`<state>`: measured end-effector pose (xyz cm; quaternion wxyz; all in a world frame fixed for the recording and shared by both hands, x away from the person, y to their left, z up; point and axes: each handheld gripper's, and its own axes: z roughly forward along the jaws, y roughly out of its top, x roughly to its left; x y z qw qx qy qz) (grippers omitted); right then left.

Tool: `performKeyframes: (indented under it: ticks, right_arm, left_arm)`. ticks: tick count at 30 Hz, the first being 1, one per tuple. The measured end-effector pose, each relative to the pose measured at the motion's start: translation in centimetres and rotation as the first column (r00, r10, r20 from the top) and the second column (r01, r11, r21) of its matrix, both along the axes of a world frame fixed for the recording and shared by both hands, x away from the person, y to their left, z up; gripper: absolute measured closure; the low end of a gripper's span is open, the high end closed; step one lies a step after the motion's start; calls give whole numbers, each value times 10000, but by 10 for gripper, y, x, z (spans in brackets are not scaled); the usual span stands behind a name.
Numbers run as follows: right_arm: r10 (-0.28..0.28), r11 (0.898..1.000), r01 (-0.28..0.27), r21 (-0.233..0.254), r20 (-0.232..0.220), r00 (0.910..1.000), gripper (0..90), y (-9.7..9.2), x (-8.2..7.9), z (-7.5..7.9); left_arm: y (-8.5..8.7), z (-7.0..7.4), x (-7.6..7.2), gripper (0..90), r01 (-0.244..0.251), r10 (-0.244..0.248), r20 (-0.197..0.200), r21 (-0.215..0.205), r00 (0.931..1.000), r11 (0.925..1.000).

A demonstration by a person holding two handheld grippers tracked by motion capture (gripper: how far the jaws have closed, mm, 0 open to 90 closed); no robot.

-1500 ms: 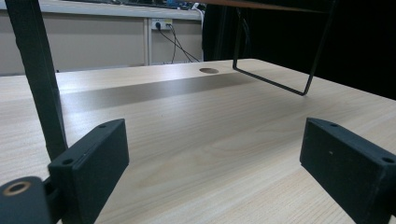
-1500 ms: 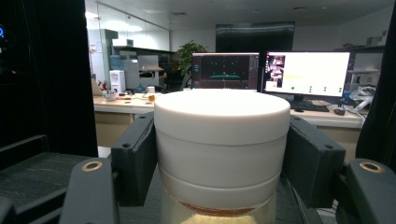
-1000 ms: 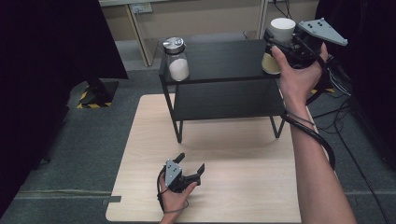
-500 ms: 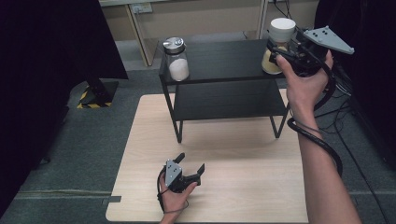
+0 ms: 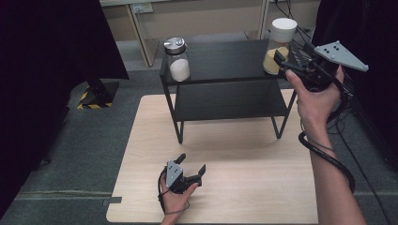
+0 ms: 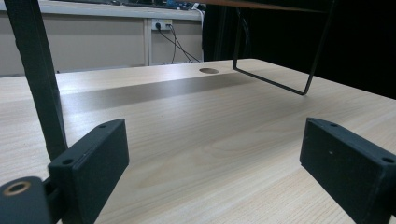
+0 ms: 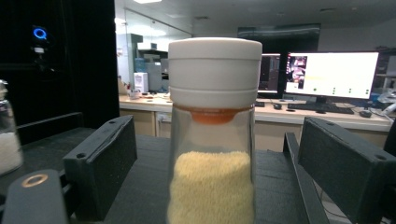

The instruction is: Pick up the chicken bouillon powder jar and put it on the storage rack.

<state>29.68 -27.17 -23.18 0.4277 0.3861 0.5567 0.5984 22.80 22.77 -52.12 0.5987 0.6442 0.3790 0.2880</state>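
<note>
Jar (image 7: 212,135) of yellow grains stands between my right gripper's (image 7: 212,182) jaws, which have just been opening and now stand spread, clear of the glass on both sides. It sits upright at the right end of the top shelf (image 5: 225,58), white cap on. My left gripper (image 5: 187,172) rests spread on the table (image 5: 244,159), holding nothing. A second jar (image 5: 177,59), with white powder, stands at the shelf's left end.

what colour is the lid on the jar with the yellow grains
White; the lid shows best in the right gripper view, atop the jar.
</note>
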Motion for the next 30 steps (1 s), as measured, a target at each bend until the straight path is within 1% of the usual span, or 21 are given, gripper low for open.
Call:
performKeyframes:
  ticks: [3, 6, 12, 15, 17, 23, 30]
  right_arm:
    - [178, 9998, -178, -40, 67, 9998, 121, -5, -5, -6]
    - [283, 9994, -281, -196, 142, 9995, 122, -8, -12, -14]
    - [417, 9989, -411, -228, 258, 9988, 122, -14, -25, -28]
    - [501, 9983, -494, -322, 224, 9985, 122, -15, -31, -34]
    - [601, 9978, -596, -274, 192, 9980, 122, -17, -34, -38]
    - [652, 9970, -646, -433, 126, 9978, 122, -18, -43, -51]
    - [721, 9964, -720, -454, 19, 9974, 122, -21, -53, -69]
  left_arm:
    - [0, 0, 0, 74, -4, 4, -3, -5, 10000, 10000]
    - [0, 0, 0, 73, -15, 15, -49, -37, 10000, 10000]
    - [0, 0, 0, 73, -27, 27, -38, -27, 10000, 10000]
    - [0, 0, 0, 73, -19, 19, -47, -24, 10000, 10000]
    - [0, 0, 0, 73, -21, 21, -43, -23, 10000, 10000]
    - [0, 0, 0, 73, -22, 22, -30, 2, 10000, 10000]
    - [0, 1, 0, 73, -19, 19, -41, 7, 10000, 10000]
